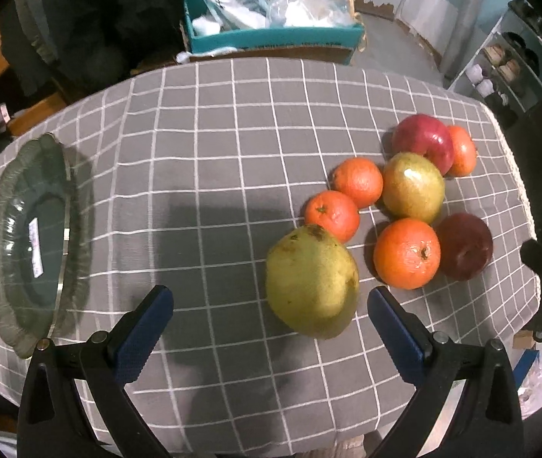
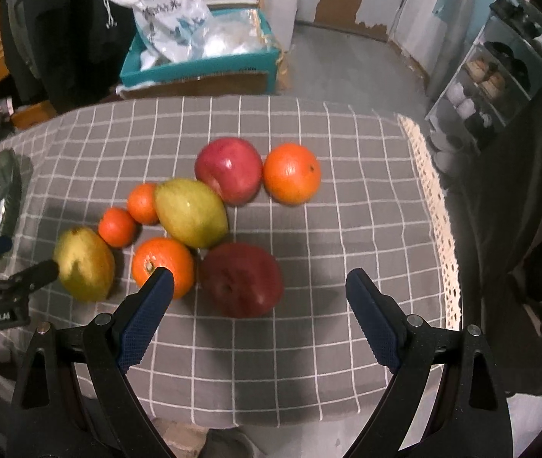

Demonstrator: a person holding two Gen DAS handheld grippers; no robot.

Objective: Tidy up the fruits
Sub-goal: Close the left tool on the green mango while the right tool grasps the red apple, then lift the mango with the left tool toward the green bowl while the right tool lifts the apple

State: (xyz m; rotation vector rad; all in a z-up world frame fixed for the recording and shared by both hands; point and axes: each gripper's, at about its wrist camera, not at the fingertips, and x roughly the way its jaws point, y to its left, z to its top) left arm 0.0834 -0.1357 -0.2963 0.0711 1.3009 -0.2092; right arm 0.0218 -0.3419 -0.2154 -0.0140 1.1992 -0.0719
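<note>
Fruits lie clustered on a grey checked tablecloth (image 1: 213, 145). In the left wrist view my left gripper (image 1: 271, 297) is open, and a yellow-green pear (image 1: 311, 280) lies between its fingertips, nearer the right one. Beyond it are several oranges (image 1: 406, 253), a second pear (image 1: 412, 187), a dark red apple (image 1: 465, 246) and a bright red apple (image 1: 421, 141). A green glass plate (image 1: 34, 236) sits at the left. In the right wrist view my right gripper (image 2: 259, 278) is open above the dark red apple (image 2: 242, 278), with an orange (image 2: 164, 267) by its left fingertip.
A teal box (image 1: 271, 34) with plastic bags stands on the floor beyond the table. The table's lace-trimmed right edge (image 2: 435, 206) is near the fruits. A shelf unit (image 2: 500, 72) stands at the far right. The left gripper (image 2: 15, 274) shows at the right wrist view's left edge.
</note>
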